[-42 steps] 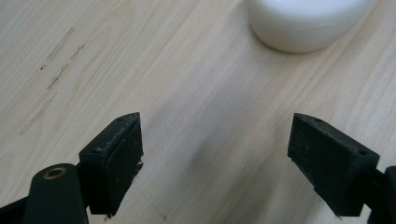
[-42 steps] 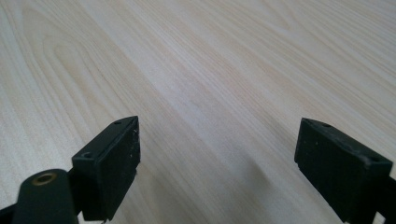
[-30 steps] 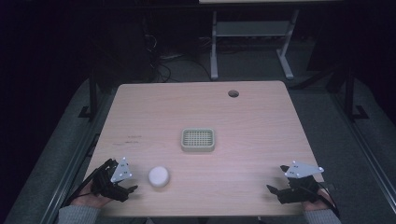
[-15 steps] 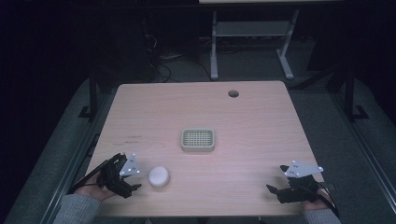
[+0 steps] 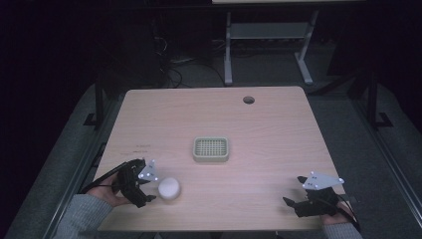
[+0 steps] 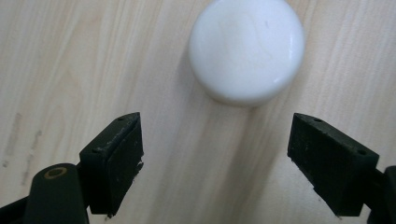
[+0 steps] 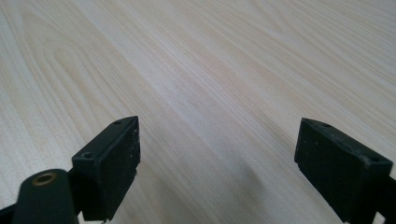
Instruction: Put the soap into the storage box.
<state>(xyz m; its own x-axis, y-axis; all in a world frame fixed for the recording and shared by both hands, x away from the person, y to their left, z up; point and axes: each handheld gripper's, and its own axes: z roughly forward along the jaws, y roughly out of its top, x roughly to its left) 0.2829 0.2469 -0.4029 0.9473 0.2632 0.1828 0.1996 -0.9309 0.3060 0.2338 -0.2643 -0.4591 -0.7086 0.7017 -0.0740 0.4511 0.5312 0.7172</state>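
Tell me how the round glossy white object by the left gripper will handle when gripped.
The round glossy white object looks smooth and domed, so the open left gripper may slip off it. Its flat seat on the wooden table suggests it won't roll. It seems rigid.

A light wooden table (image 5: 278, 119) stands on grey floor (image 5: 74, 149) in a dark room; a grey metal stand (image 5: 266, 35) behind it.

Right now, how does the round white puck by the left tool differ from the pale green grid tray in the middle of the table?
The round white smooth puck is circular with a plain domed top; the pale green square grid tray is squarish with a ribbed lattice surface. The puck looks smaller than the tray. The puck sits near the table's front edge just ahead of the open left tool; the tray lies mid-table, away from both tools. Both rest flat on the light wooden table.
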